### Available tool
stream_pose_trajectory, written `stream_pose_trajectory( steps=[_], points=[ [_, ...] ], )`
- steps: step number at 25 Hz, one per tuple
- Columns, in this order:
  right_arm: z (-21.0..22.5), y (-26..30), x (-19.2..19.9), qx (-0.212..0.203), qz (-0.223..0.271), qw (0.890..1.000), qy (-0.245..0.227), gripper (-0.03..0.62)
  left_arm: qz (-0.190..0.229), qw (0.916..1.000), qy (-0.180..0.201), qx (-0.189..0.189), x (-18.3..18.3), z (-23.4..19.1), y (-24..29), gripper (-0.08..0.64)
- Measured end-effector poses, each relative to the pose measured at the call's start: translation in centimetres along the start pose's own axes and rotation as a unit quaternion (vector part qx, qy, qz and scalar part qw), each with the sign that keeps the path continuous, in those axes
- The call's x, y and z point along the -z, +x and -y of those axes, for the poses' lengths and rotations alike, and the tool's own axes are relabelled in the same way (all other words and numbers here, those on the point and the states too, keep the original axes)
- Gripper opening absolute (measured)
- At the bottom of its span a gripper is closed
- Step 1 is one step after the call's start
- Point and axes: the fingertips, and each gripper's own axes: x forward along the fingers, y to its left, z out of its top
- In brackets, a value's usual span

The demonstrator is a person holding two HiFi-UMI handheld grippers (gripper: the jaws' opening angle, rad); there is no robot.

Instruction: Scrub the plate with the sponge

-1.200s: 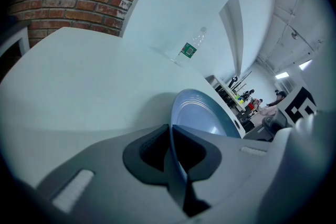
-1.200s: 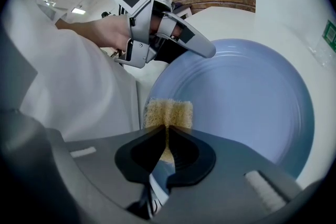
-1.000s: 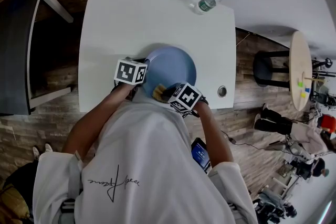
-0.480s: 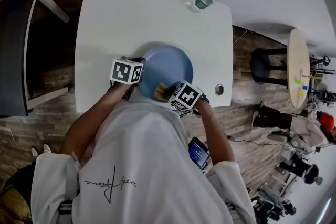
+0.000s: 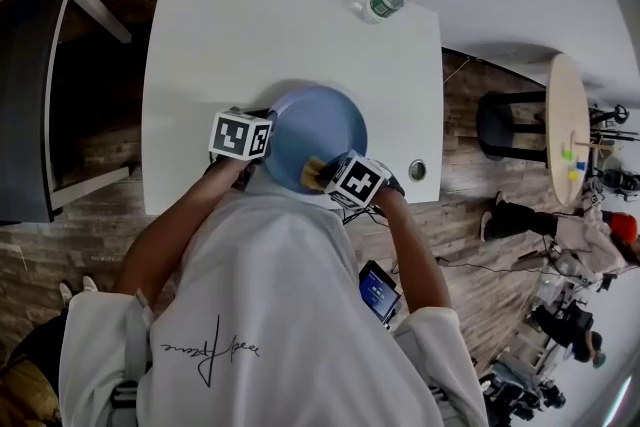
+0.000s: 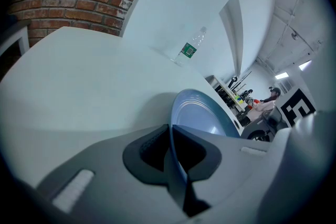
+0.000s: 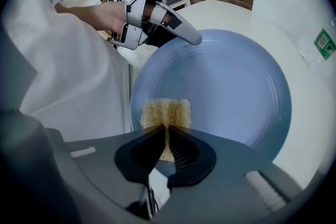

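Well, in the head view the blue plate (image 5: 325,125) sits near the front edge of the white tabletop (image 5: 230,25). A plastic bottle (image 5: 385,3) lies at the far edge. The left tongs (image 5: 270,118) meet the plate's left rim. The right tongs (image 5: 322,177) hold a yellow sponge (image 5: 309,171) on the plate's near side.

In the left gripper view the jaws are clamped on the plate's rim, which runs edge-on between them.

In the right gripper view the jaws are pinched tight on the sponge, which rests against the plate's surface close to the near rim.
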Motion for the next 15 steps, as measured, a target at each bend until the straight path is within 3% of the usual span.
stream_pose_trajectory(
  steps=[15],
  points=[
    [1.7, -0.8, 1.0, 0.055, -0.027, 0.998, -0.017, 0.032, -0.003, 1.0000, 0.001, 0.004, 0.0, 0.1, 0.0, 0.028]
  ],
)
